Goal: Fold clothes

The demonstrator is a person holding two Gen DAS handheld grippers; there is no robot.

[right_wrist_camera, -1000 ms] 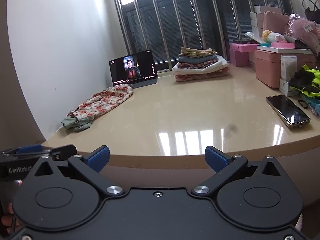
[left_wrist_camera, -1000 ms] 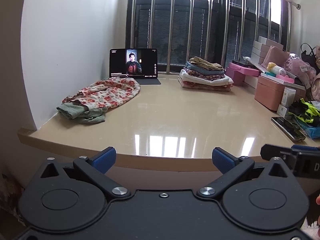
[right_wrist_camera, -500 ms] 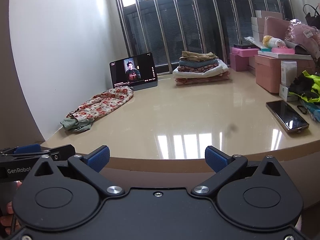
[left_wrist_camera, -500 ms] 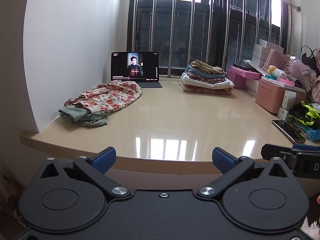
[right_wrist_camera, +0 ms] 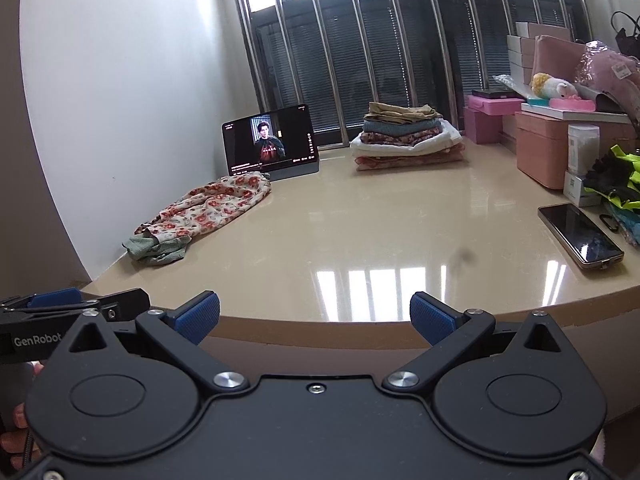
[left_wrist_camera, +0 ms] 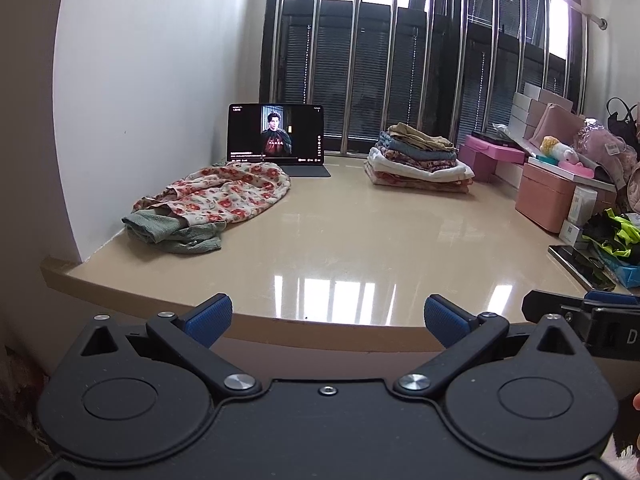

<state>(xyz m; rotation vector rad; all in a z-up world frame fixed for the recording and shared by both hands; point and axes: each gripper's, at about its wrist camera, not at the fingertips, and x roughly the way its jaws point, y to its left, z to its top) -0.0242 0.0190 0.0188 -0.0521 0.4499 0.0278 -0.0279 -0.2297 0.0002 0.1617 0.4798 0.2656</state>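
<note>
A folded stack (left_wrist_camera: 420, 162) sits at the worktop's (left_wrist_camera: 360, 248) back while a floral garment (left_wrist_camera: 224, 194) and green one (left_wrist_camera: 172, 232) lie crumpled far left, unfolded, with both the left gripper (left_wrist_camera: 328, 314) and right gripper (right_wrist_camera: 315, 312) spread, empty, short of the edge.

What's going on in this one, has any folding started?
Not on the loose items. A person holds the left gripper and right gripper open and empty, short of the glossy beige table. A crumpled red-floral garment and a green knit piece lie unfolded by the wall. A stack of folded clothes sits near the window, beside a tablet playing video.
</note>
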